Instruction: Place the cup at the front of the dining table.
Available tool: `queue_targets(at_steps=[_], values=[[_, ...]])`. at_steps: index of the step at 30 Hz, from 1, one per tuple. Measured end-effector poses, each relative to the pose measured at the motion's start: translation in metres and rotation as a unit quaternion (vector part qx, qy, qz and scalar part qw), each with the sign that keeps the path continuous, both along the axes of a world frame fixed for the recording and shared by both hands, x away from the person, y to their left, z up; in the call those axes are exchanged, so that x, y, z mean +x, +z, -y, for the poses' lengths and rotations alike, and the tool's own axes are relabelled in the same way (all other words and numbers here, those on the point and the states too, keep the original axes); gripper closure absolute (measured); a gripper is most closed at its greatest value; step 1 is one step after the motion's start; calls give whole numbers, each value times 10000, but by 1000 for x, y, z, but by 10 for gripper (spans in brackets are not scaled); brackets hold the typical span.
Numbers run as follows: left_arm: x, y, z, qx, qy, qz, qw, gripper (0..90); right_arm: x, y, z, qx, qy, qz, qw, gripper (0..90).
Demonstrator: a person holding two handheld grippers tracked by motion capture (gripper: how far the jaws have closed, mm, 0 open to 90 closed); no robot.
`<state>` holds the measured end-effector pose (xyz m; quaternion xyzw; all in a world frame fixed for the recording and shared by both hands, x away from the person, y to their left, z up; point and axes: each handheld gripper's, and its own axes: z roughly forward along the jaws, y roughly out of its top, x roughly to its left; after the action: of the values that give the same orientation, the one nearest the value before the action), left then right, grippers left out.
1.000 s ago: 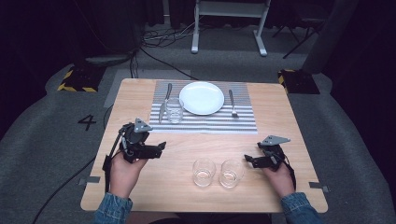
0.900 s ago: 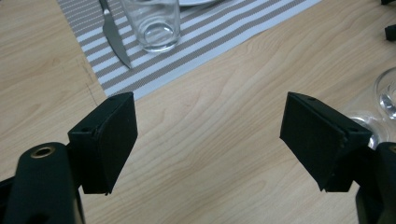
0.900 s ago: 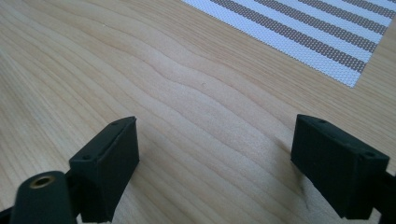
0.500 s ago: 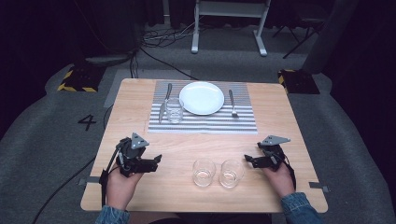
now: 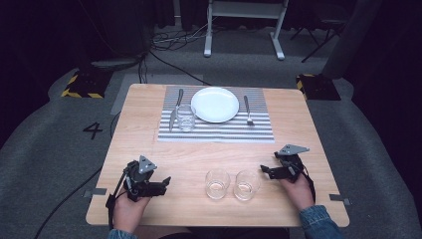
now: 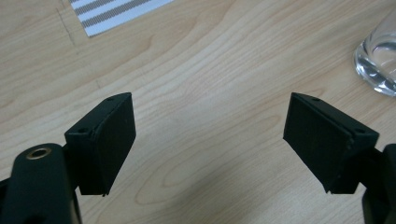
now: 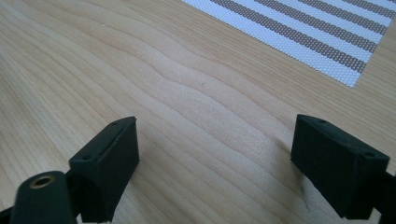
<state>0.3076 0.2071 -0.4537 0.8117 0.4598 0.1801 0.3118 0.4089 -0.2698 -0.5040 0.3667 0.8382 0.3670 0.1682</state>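
My left gripper (image 5: pixel 166 183) rests low over the wooden table (image 5: pixel 149 149) near its front left. Its jaws have just been opening and stand open in the left gripper view (image 6: pixel 208 99), with bare wood between them. Two empty glasses (image 5: pixel 217 183) (image 5: pixel 247 184) stand side by side at the front middle, to its right. One glass (image 6: pixel 378 65) shows at the right edge of the left gripper view. My right gripper (image 5: pixel 263 172) sits just right of the glasses, pointing toward them. It is open over bare wood (image 7: pixel 217 121).
A striped placemat (image 5: pixel 216 130) lies at the far middle with a white plate (image 5: pixel 215 104), a knife (image 5: pixel 175 109), a fork (image 5: pixel 247 110) and a third glass (image 5: pixel 185 118). Cables trail off the table's left side. Corners of the placemat (image 6: pixel 116 11) (image 7: pixel 303 32) show in both gripper views.
My left hand has moved toward the table's near edge and sunk lower. The right hand and all the tableware have kept still.
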Motion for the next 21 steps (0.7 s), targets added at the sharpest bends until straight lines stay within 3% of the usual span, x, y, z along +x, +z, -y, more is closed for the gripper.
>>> queue_targets(at_steps=[9, 13, 14, 16, 20, 21], values=[[-5, -22, -3, -27, 59, -403, 9992, 154, 0, 0, 0, -2, -1, 0, 10000, 154], [-7, -26, -3, 12, 138, -400, 9991, 154, 0, 0, 0, -2, -1, -1, 10000, 154], [-7, -27, -3, 5, 96, -478, 9988, 154, 0, 0, 0, -2, -1, -1, 10000, 154], [-9, -31, -1, 170, 66, -565, 9982, 153, 0, 0, 0, -1, -2, -1, 10000, 154], [-10, -36, 0, 187, 49, -719, 9972, 151, 0, 0, 0, -1, -1, 0, 10000, 154], [-11, -37, 0, 222, 51, -655, 9976, 145, 0, 0, 0, -3, 2, 2, 10000, 154]])
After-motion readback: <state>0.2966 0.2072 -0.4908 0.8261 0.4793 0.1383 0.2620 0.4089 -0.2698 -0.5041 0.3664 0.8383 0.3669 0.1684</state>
